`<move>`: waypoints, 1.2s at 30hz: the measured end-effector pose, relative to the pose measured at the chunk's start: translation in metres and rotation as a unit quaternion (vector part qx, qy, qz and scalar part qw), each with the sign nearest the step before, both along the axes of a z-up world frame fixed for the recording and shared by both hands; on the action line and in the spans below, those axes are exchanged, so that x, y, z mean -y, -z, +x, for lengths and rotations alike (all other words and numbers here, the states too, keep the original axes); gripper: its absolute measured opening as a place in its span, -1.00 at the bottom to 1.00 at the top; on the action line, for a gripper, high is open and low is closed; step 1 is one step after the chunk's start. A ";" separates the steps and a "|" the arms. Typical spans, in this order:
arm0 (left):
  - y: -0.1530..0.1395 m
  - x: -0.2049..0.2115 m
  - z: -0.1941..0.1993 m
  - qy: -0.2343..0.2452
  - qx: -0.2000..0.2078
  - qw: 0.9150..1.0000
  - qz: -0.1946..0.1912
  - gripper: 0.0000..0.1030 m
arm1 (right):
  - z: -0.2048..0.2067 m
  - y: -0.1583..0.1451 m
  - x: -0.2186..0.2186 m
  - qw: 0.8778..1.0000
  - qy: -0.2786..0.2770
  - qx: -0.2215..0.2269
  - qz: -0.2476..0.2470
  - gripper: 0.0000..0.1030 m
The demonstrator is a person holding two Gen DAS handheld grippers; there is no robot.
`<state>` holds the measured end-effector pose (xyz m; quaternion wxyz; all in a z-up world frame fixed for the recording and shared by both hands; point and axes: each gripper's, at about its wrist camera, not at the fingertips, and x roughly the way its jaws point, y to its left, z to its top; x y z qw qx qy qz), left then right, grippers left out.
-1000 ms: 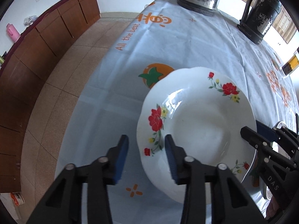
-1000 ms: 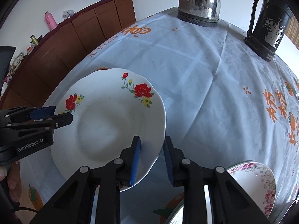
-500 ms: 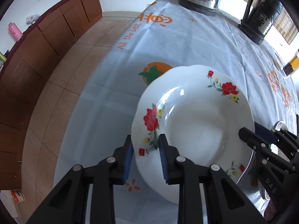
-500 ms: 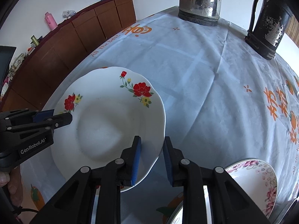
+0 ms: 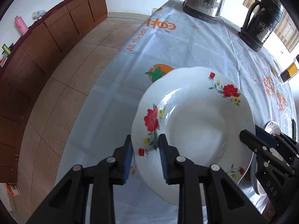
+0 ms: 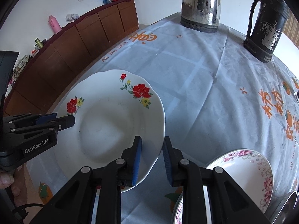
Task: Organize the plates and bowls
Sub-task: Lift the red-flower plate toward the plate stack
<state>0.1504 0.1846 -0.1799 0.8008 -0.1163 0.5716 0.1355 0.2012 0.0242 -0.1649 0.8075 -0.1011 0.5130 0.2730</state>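
A white plate with red flowers (image 5: 196, 123) (image 6: 104, 123) hangs a little above the blue tablecloth (image 5: 186, 46), held at opposite rims. My left gripper (image 5: 145, 147) is shut on the plate's left rim, one blue pad under it and one on top. In the right wrist view the left gripper (image 6: 61, 121) shows at the plate's far side. My right gripper (image 6: 151, 145) is shut on the plate's right rim; in the left wrist view the right gripper (image 5: 261, 145) sits at the right edge of the plate.
A steel kettle (image 6: 200, 5) and a black jug (image 6: 265, 22) stand at the table's far end. A pink-flowered bowl (image 6: 248, 169) lies close to the right of my right gripper. The table edge and tiled floor (image 5: 65, 93) fall away on the left, with a wooden sideboard (image 5: 46, 37) beyond.
The left gripper's jaws closed from wide apart onto the plate's left rim. Both grippers and the plate then rose slightly off the cloth.
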 end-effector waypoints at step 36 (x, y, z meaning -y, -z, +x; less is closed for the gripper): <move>-0.041 0.049 -0.030 0.015 0.031 0.999 0.001 -0.51 | -0.041 -0.042 0.057 0.998 0.024 0.043 0.028 -0.52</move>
